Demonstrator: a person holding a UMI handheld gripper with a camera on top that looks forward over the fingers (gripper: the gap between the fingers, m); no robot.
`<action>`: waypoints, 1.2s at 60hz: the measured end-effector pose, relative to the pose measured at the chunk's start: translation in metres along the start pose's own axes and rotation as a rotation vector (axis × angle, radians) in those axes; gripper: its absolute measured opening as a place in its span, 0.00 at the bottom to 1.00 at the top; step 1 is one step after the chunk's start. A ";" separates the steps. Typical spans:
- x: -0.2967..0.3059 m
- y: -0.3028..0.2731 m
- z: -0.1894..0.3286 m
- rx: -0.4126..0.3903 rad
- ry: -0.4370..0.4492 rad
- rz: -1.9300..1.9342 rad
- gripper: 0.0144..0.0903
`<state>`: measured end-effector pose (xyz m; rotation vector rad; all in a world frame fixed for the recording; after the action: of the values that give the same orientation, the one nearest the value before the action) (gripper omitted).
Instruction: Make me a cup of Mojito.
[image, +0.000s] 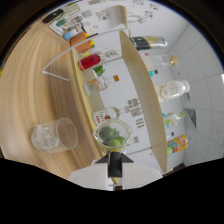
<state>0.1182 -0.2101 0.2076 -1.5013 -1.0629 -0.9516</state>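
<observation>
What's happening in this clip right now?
A hand-held gripper is working at a wooden counter set up as a drinks station. Just ahead of its fingers stands a small glass container of limes. Beside it on the counter sits a glass holding ice. Beyond them, shelves carry an assortment of bottles. Nothing appears to be held, and the glass shows only ice, so the drink looks barely started.

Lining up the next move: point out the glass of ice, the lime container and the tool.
Glass of ice (54, 136), gripper view, on its clear side wall.
Lime container (113, 136), gripper view, on the limes inside.
Tool (115, 170), gripper view, midway between its fingertips.
</observation>
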 end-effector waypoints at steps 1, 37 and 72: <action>0.000 -0.002 0.000 0.013 0.005 -0.028 0.02; -0.008 -0.028 0.003 0.256 0.076 -0.500 0.02; 0.060 0.055 -0.038 -0.055 -0.039 0.929 0.03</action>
<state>0.1866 -0.2438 0.2544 -1.7930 -0.2639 -0.2878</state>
